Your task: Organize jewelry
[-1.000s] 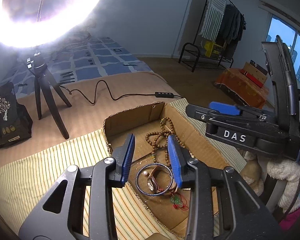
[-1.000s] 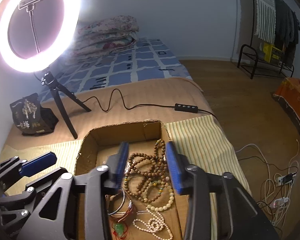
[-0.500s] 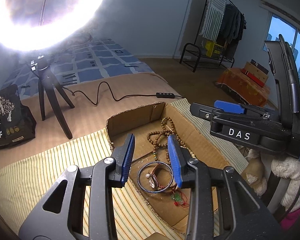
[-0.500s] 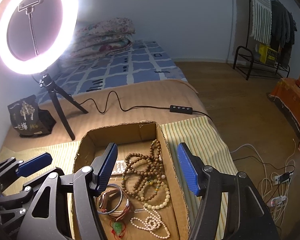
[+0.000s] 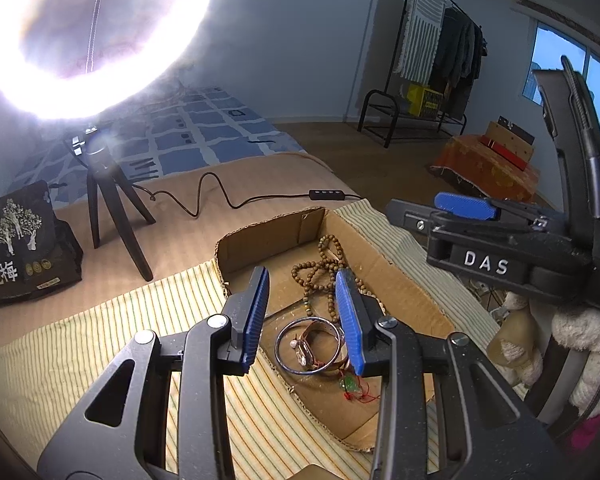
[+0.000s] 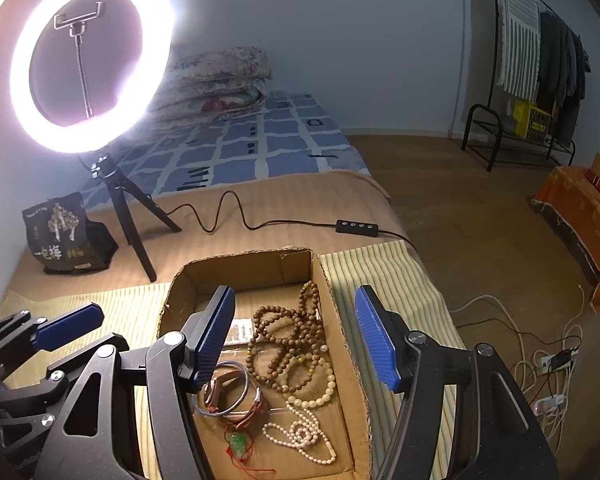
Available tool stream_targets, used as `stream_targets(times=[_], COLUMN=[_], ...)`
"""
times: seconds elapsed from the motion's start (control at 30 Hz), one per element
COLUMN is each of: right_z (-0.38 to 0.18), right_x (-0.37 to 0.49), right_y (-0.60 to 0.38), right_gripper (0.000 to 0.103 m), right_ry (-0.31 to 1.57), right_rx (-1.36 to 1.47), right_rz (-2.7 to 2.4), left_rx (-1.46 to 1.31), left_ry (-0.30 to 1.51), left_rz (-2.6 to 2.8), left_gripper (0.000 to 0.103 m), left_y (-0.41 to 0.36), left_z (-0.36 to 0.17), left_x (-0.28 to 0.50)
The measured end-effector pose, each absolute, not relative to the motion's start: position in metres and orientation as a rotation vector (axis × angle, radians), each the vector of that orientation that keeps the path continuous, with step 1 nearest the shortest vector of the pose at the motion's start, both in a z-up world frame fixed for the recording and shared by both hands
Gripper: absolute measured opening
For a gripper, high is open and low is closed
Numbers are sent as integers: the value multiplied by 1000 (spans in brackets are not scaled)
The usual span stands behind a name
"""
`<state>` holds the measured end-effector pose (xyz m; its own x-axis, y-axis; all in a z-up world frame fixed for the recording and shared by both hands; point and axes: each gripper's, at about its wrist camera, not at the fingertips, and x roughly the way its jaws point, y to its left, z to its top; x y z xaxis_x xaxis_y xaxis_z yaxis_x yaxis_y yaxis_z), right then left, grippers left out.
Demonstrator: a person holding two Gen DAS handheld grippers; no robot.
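Right gripper point(image 6: 296, 332) jaws have spread wider since a second ago; now wide apart, empty, above the wooden beads point(image 6: 288, 336) in the cardboard box point(image 6: 340, 304). Left gripper point(image 5: 302, 316) jaws unchanged, parted, empty, over the bangle point(image 5: 284, 344).

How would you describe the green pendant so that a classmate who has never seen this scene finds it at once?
Find the open cardboard box on the striped cloth in front of the ring light. At its near end, below the metal bangle, lies the green pendant. It is the only green piece, tied on thin red cord, unlike the brown and pale bead strands beside it.
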<state>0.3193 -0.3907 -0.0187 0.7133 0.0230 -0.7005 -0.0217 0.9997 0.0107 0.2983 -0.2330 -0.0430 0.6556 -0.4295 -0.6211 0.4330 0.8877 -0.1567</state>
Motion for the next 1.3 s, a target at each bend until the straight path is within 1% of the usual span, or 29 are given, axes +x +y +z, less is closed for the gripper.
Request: stream_targets(times=[0.07,0.17,0.23,0.47,0.6,0.7,0.97,1.03,1.23,1.27,1.3], right_z=[-16,-11,-9,3,11,18,31,33,42,44,45], right_x=[316,312,308,293,281,271,242,234,210,206,202], right_y=[-391,-391,-390,-383,-378,-376,-368,-364,-355,-354,-353], right_gripper=[62,68,70,70,73,78,79,79,79,79,80], right_ry=[769,760,755,734,717,700,658,649,611,605,600], right_rx=[-1,-2,-3,-32,-55,-56,-73,-84,-102,-100,-98], right_rz=[21,15,11,11,9,8,5,5,3,3,4], left_rx=[10,13,11,32,39,40,21,21,32,33,35], left_ry=[698,688,683,653,639,621,584,571,543,541,539], left_rz=[-488,-487,-486,-483,-483,-482,-474,-472,-470,-470,-469], left_gripper=[35,36,43,43,44,51,54,61,63,64,68], left_y=[-232,-228,-226,-217,-211,-204,-185,-181,-172,-171,-169], left_z=[-41,-37,-34,-24,-16,-10,7,10,17,18,18], left_x=[295,288,284,264,249,238,210,204,182,179,175])
